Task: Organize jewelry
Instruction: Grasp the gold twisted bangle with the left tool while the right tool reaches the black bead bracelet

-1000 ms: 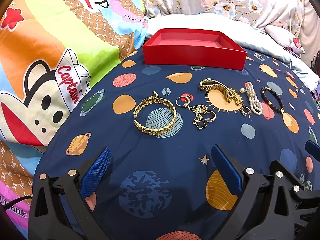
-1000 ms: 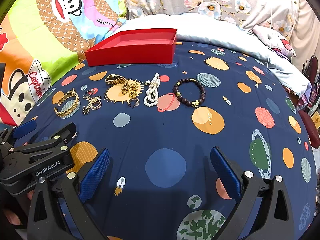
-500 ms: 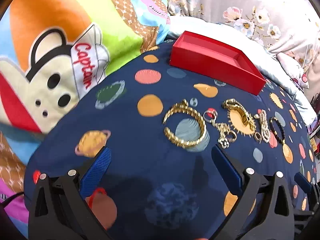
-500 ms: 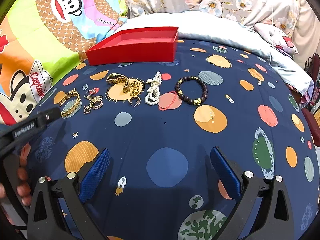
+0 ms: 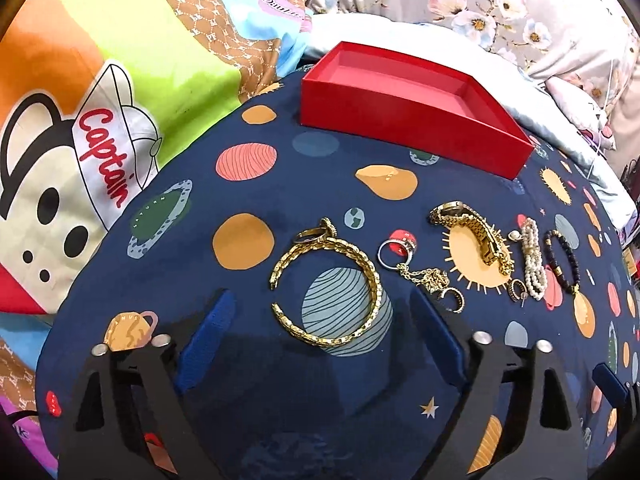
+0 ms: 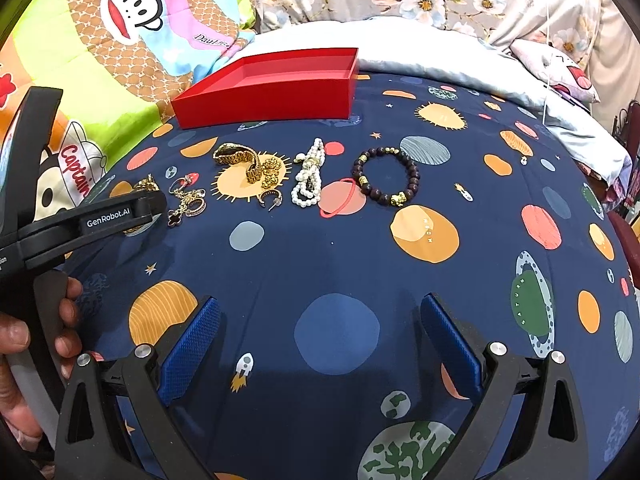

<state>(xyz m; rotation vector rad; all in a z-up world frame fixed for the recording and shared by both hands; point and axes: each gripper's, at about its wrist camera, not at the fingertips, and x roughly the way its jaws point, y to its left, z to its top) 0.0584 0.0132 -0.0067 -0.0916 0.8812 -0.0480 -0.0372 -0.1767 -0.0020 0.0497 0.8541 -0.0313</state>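
Starting from my left, nothing has gone into the red box (image 5: 404, 120) yet — its inside shows bare red, and every piece lies on the navy planet-print bedspread (image 6: 336, 248) in a row in front of it. My left gripper (image 5: 324, 344) hangs low with its jaws spread wide and nothing between them, and the gold bangle (image 5: 328, 292) lies just ahead, roughly centred in the gap, so I judge that to be the first pick. Beside it come a silver ring (image 5: 394, 254) and a tangle of gold chain with charms (image 5: 430, 278), then the gold watch (image 5: 474, 228), a small hoop earring (image 5: 518, 290), the pearl strand (image 5: 534, 264) and, last, the dark bead bracelet (image 6: 386, 176). My right gripper (image 6: 320, 344) is also wide open and holds nothing — it sits over bare fabric, well short of the row. As I read it, the whole job is still ahead: seven or so pieces to lift into the box, one at a time.
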